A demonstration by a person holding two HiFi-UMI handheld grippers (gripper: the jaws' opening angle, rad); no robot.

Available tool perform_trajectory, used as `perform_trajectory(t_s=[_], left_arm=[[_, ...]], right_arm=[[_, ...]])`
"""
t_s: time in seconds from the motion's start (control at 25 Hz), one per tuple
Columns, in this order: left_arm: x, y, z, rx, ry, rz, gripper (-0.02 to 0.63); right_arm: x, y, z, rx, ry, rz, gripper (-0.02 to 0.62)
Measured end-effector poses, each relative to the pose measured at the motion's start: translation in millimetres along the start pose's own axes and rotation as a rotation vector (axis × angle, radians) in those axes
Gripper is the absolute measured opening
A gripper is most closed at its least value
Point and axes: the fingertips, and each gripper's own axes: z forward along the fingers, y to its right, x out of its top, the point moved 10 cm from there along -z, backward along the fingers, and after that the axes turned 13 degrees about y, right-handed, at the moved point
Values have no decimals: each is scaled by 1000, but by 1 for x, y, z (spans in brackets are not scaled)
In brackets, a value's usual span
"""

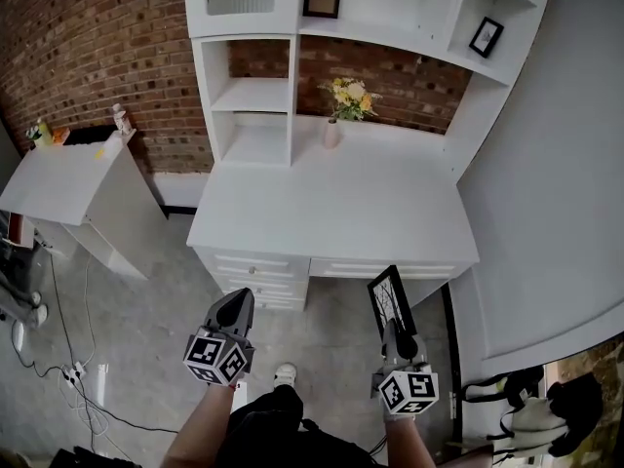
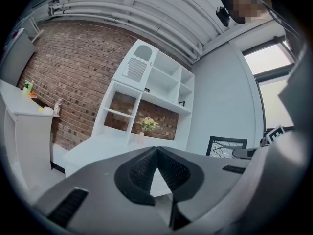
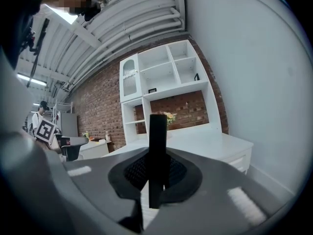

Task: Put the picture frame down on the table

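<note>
Left gripper (image 1: 237, 310) is held level short of the desk front, jaws pressed together with nothing between them. Right gripper (image 1: 395, 337) is clenched on the lower edge of the picture frame (image 1: 390, 298), which is upright in the air, clear of the white desk (image 1: 331, 213). Farther back, a vase of yellow flowers (image 1: 332, 133) stands on the desk.

Left gripper (image 1: 238, 302), lower left of centre, points forward with jaws pressed together, empty; right gripper (image 1: 393, 331), lower right, pinches the picture frame (image 1: 390, 298) by its edge
</note>
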Motion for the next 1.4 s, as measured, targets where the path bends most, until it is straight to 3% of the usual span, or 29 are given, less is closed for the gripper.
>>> perform_trajectory(t_s=[0.64, 1.0, 1.24, 1.4], left_arm=[[-16, -51, 121, -124, -72, -14, -3], [-30, -61, 157, -175, -89, -44, -3], [-41, -60, 171, -179, -111, -47, -3], [-42, -61, 184, -139, -86, -46, -3]], right_arm=[[-18, 14, 92, -103, -16, -1, 23], [-21, 16, 118, -139, -15, -19, 23], [-31, 30, 127, -153, -23, 0, 23], [-39, 44, 145, -133, -49, 5, 23]])
